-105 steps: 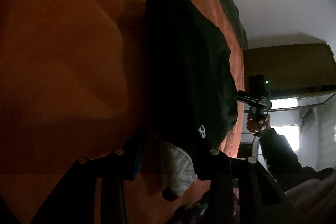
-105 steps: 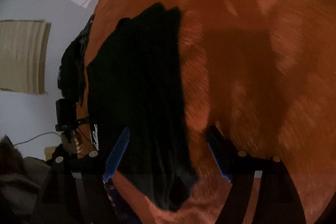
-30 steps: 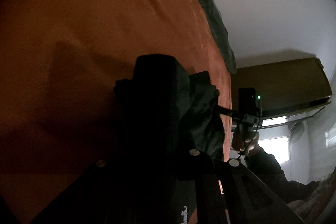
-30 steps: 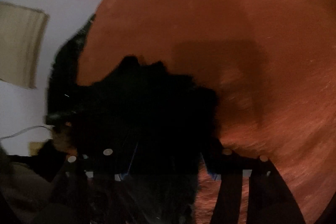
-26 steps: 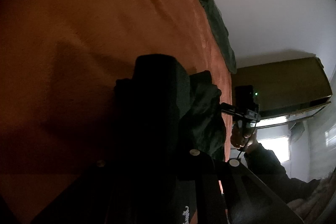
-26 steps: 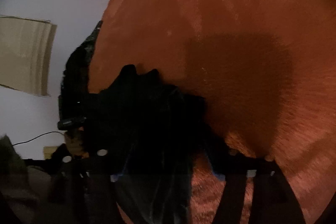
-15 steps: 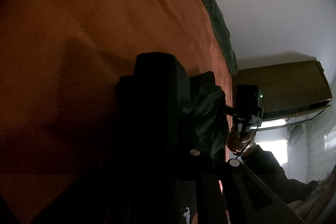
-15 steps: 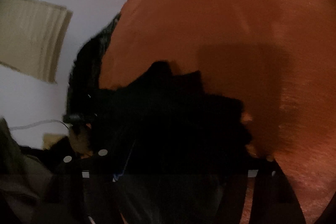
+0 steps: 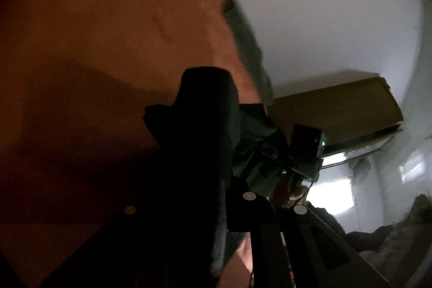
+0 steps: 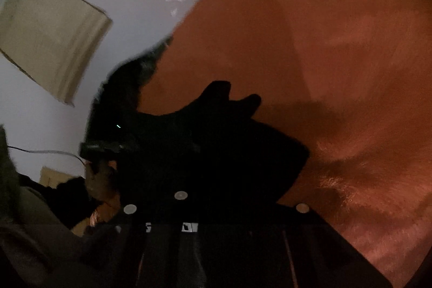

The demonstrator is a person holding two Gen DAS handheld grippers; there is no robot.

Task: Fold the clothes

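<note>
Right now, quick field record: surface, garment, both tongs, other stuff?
surface: orange blanket
garment: black garment, bunched and raised off the blanket
left tongs: shut on the black garment
right tongs: jaws have just been closing, now shut on the black garment
other: dark green cloth at the blanket's far edge

The black garment (image 9: 199,142) is showing as soft, matt cloth with a faintly fuzzy edge. Under it, the orange blanket (image 10: 351,72) is looking like rough, napped fleece, its fibres catching light, while the wall (image 9: 324,18) is appearing smooth and matt.
</note>
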